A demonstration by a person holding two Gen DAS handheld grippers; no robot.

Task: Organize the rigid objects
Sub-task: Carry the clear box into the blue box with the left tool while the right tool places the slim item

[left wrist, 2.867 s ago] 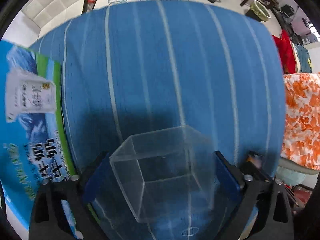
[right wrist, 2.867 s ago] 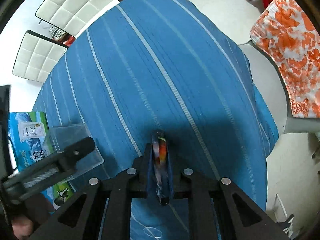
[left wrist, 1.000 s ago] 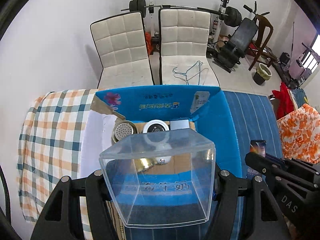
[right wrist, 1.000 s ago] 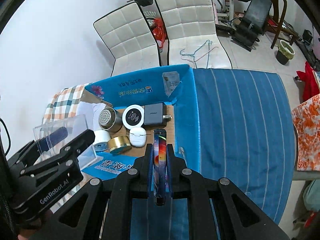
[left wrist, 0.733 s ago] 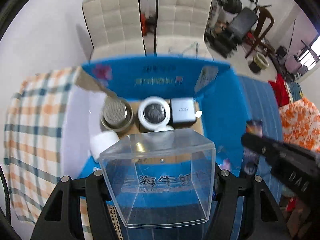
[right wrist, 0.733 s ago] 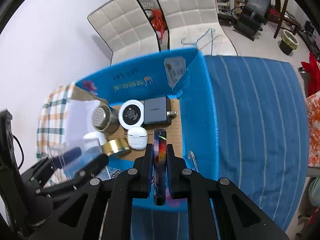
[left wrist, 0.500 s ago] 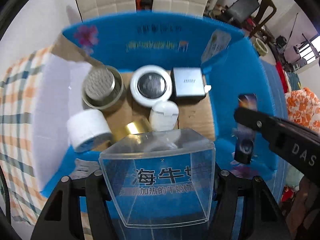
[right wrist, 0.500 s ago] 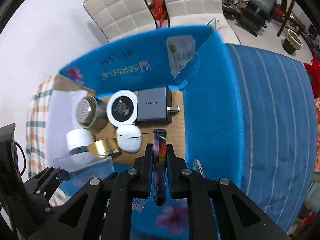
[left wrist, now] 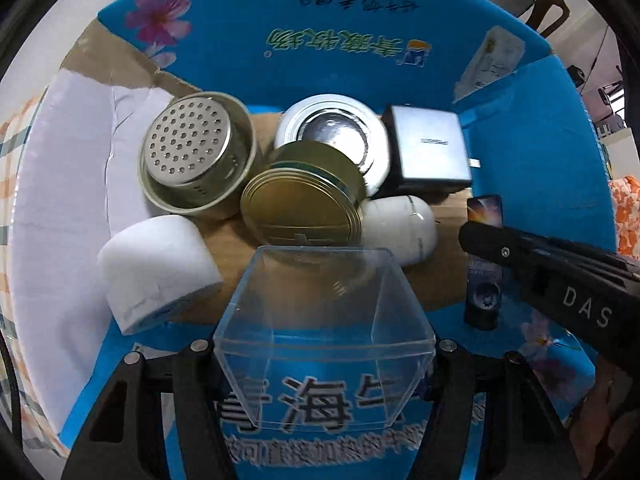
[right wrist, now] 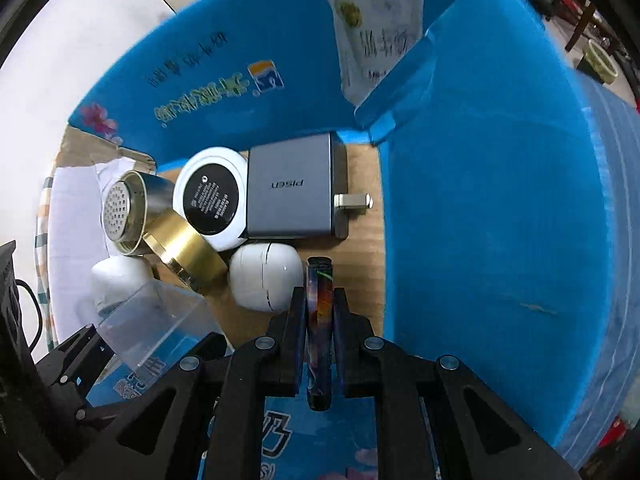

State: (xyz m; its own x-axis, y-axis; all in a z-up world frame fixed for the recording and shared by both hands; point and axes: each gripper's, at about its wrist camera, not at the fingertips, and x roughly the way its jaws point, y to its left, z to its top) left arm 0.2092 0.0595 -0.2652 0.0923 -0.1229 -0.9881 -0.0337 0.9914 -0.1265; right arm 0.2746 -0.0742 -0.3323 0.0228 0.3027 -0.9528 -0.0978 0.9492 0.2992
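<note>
Box [left wrist: 320,52] of blue card is your landmark, and both carried pieces now hang over its near edge. On the left, your left gripper [left wrist: 324,364] is clamped across a clear case [left wrist: 324,320], one jaw on each side wall. It looks light, stiff and slick, and thin walls like these may crack or slip, so keep the hold low on the flat sides and squeeze gently. Inside the box, going left to right, lie a white roll [left wrist: 156,268], a perforated steel cup [left wrist: 196,156], a gold tin [left wrist: 300,208] leaning on a white puck [left wrist: 332,136], a white earbud case [left wrist: 400,228] and a grey charger [left wrist: 428,152] with its prongs toward the right wall. The tin and roll sit just ahead of the case, so little floor is free there. On the right, your right gripper [right wrist: 320,320] pinches a slim patterned stick [right wrist: 319,312] edge-on; it seems rigid and light. A bare strip between the earbud case and the right wall looks like its best landing.
</note>
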